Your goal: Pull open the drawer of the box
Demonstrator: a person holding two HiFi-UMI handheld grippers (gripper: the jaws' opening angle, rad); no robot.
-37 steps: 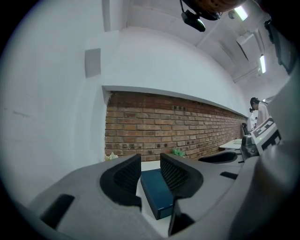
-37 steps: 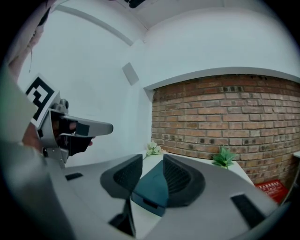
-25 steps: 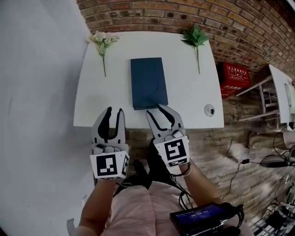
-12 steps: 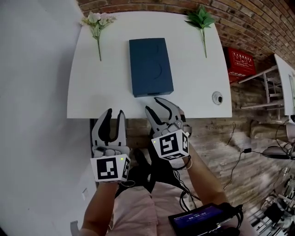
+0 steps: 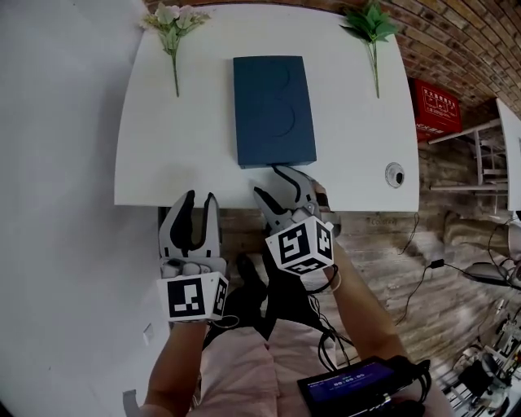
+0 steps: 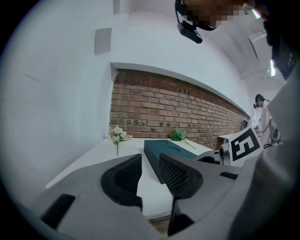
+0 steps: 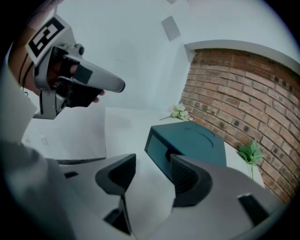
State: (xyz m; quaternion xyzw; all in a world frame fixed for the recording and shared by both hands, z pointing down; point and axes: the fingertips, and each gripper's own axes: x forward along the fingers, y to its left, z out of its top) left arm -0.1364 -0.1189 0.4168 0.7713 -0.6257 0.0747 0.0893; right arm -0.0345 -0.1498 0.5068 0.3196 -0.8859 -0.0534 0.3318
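Just ahead of the right gripper (image 5: 274, 182), the dark teal rectangular box (image 5: 273, 110) lies flat on the white table (image 5: 163, 163), its narrow drawer face (image 7: 156, 151) turned towards the jaws. Those jaws are opening with nothing between them; the right-hand one sits close to the drawer face, and I cannot tell whether it touches it. A dark recess beside that jaw may be the pull notch, though it is too small to be sure. The left gripper (image 5: 201, 204) hangs off to the left and behind, short of the table's near edge, with its jaws apart and empty, well clear of the box. That is probably the main risk: with nothing bracing the box, a pull on the drawer could drag the whole box towards the gripper and the table edge instead of sliding the drawer out. A shallow or off-centre bite on the smooth face could also slip, or twist the box sideways. The white flower sprig (image 5: 171, 20) and the green leafy sprig (image 5: 370, 20) lie far beyond the box, out of harm's way.
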